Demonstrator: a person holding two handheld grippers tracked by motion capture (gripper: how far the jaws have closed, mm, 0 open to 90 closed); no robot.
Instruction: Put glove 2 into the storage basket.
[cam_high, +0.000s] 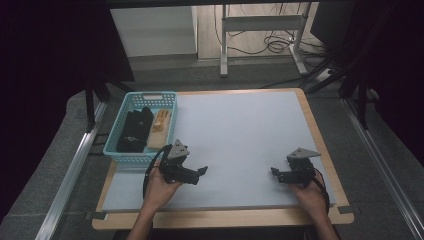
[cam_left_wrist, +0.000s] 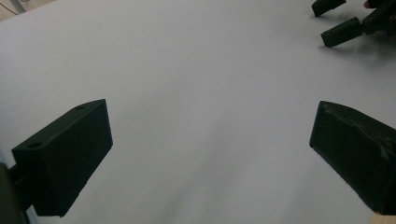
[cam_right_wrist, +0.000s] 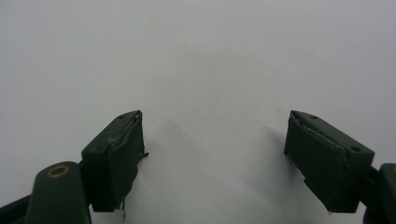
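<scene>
Currently both tongs released: left tongs (cam_high: 202, 171), right tongs (cam_high: 274, 172), over bare worktop (cam_high: 240, 125). Risk: left cable snagging the basket (cam_high: 142, 159) rim, tipping the black pouch (cam_high: 134, 130).

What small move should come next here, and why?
Probably the left tool should swing toward the turquoise basket beside it. Both tools are open and hold nothing over the bare white mat, the right tool far from anything. The black folded item and the tan item lie in the basket, nearest the left tool.
</scene>
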